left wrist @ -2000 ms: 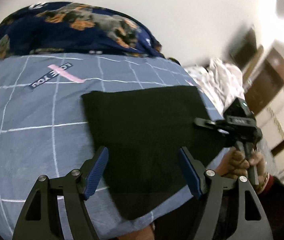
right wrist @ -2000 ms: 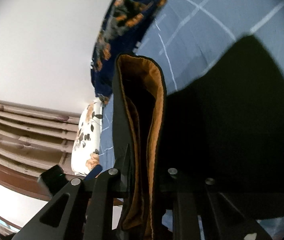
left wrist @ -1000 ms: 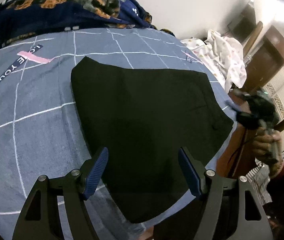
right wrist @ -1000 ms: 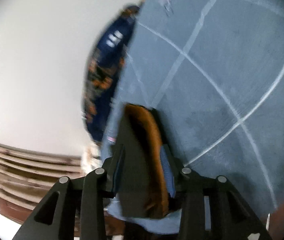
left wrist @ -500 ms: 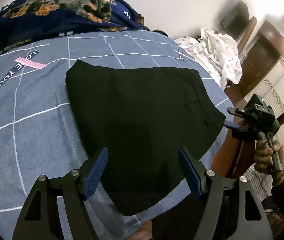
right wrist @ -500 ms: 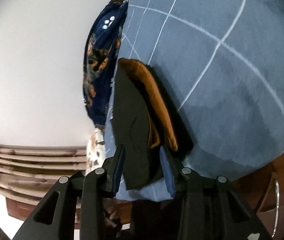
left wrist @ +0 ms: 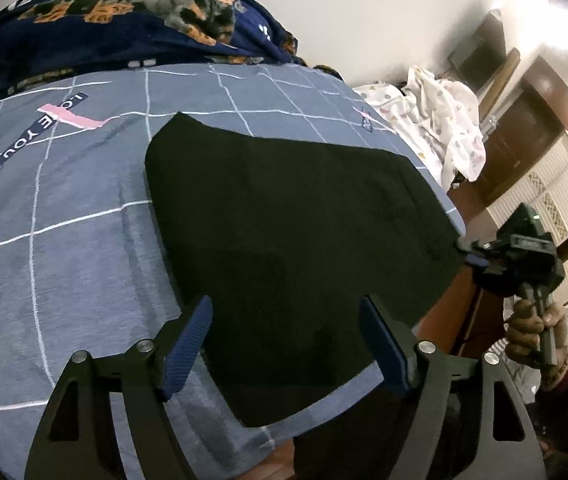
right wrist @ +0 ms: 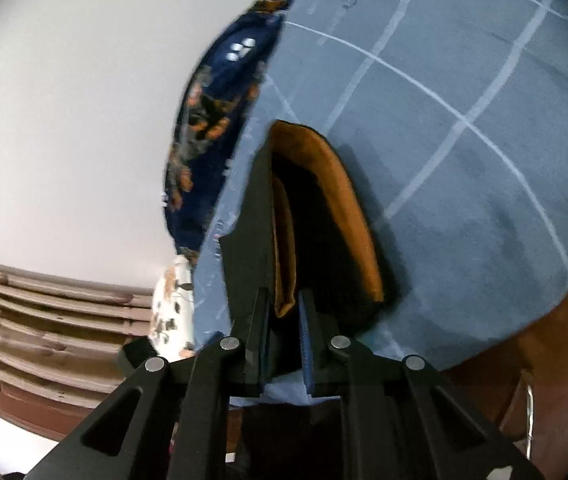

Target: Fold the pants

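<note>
my left gripper (left wrist: 285,336) hangs above the near part of the black pants (left wrist: 295,232), its 2 blue-padded fingers (left wrist: 188,344) spread wide and opening a little more, with nothing pinched between them. the pants lie flat and folded on a grey-blue bedsheet (left wrist: 64,240) crossed by thin white grid lines, with a pink and navy printed strip (left wrist: 52,120) further up the sheet. one corner of the pants reaches the near edge of the bed, another the right edge.

at that right edge my right gripper (left wrist: 471,252) meets the pants, a hand (left wrist: 531,328) wrapped round its handle. seen from that side, my right gripper (right wrist: 284,320) is closing, jaws nearly together, on the edge of the pants (right wrist: 256,232), where an orange-brown lining (right wrist: 339,200) shows inside the black cloth; the pads look pressed on a layer of it.

a navy blanket (left wrist: 116,20) with orange and grey patches is heaped along the far side of the bed, against a plain pale wall (left wrist: 363,12). off the right side lies a white spotted cloth (left wrist: 443,120), and beyond it dark brown wooden doors (left wrist: 523,136) and pale patterned panels (left wrist: 555,208). the right view also shows brown wooden slats (right wrist: 44,300) low on the wall.
</note>
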A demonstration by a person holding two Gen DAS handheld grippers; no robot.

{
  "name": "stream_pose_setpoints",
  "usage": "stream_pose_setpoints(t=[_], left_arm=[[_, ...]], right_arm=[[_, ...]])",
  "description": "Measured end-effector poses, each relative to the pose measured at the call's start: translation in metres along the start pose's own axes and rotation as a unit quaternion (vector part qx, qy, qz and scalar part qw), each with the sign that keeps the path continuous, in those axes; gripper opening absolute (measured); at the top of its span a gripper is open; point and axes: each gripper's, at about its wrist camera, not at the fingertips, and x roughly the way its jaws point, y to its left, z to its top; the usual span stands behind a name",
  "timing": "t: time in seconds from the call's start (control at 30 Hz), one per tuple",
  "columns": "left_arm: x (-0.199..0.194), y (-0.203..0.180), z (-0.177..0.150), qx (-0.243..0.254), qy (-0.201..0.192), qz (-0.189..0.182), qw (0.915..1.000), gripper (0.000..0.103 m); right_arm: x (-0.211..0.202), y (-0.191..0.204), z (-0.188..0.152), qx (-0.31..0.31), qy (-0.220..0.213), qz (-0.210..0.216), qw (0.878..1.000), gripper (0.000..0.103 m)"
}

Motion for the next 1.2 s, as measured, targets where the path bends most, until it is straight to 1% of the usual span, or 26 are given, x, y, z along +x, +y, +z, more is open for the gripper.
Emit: stream_pose_setpoints(t=[0.07,0.17,0.23,0.37,0.43,0.53,0.63,0.67,0.7,0.73,0.77,0.9,0.97,1.03,1.07,1.1,1.13,1.17,1.2], left_arm=[[0.006,-0.002,-0.002,0.006,0.012,0.004,0.9999,0.077],[0.011,-0.005,-0.006,0.016,0.022,0.011,0.9996,0.077],[0.013,-0.004,-0.007,0.016,0.023,0.012,0.9995,0.077],[0.013,0.0,-0.007,0.0,0.021,0.005,0.9998,0.077],[0.012,0.001,-0.008,-0.004,0.021,0.004,0.9998,0.077],[0.012,0.002,-0.008,-0.006,0.02,0.004,0.9998,0.077],[0.011,0.002,-0.009,-0.006,0.021,0.004,0.9998,0.077],[0.012,0.002,-0.009,-0.006,0.021,0.004,0.9998,0.077],[0.012,0.002,-0.009,-0.006,0.021,0.004,0.9997,0.077],[0.012,0.002,-0.01,-0.007,0.022,0.004,0.9997,0.077],[0.012,0.003,-0.01,-0.008,0.023,0.003,0.9997,0.078],[0.012,0.005,-0.011,-0.013,0.024,0.001,0.9996,0.078],[0.011,0.005,-0.011,-0.016,0.024,0.001,0.9996,0.078],[0.011,0.006,-0.012,-0.019,0.025,0.001,0.9995,0.078],[0.011,0.006,-0.012,-0.019,0.025,0.002,0.9995,0.078],[0.012,0.007,-0.012,-0.021,0.026,0.003,0.9994,0.078],[0.011,0.007,-0.013,-0.022,0.027,0.005,0.9994,0.078],[0.01,0.008,-0.013,-0.022,0.027,0.007,0.9994,0.078],[0.01,0.008,-0.012,-0.022,0.027,0.009,0.9994,0.078]], right_arm=[[0.007,-0.019,0.0,0.039,0.012,0.0,0.999,0.013],[0.008,-0.028,0.0,0.06,0.017,0.008,0.998,0.012],[0.008,-0.027,0.0,0.055,0.017,0.001,0.998,0.012],[0.009,-0.022,0.0,0.054,0.015,-0.017,0.998,0.013],[0.009,-0.017,-0.001,0.044,0.013,-0.035,0.998,0.013],[0.005,-0.005,-0.001,0.02,0.002,-0.066,0.998,0.017],[-0.003,0.007,-0.001,-0.013,-0.014,-0.101,0.995,0.027],[-0.004,0.01,-0.001,-0.023,-0.019,-0.111,0.993,0.035],[-0.005,0.011,0.0,-0.028,-0.021,-0.119,0.992,0.046],[-0.005,0.011,0.0,-0.028,-0.022,-0.126,0.991,0.049],[-0.005,0.009,0.001,-0.024,-0.023,-0.131,0.991,0.049],[0.0,0.0,0.002,-0.006,-0.011,-0.115,0.993,0.049],[0.001,0.002,0.002,-0.012,-0.012,-0.112,0.994,0.049],[0.004,0.007,0.002,-0.03,-0.008,-0.107,0.994,0.035],[0.005,0.01,0.001,-0.037,-0.006,-0.11,0.993,0.026],[0.007,0.013,0.001,-0.046,-0.007,-0.116,0.992,0.024],[0.008,0.016,0.001,-0.052,-0.007,-0.113,0.992,0.023],[0.009,0.017,0.002,-0.051,-0.007,-0.102,0.993,0.022],[0.01,0.02,0.003,-0.048,-0.006,-0.082,0.995,0.022]])
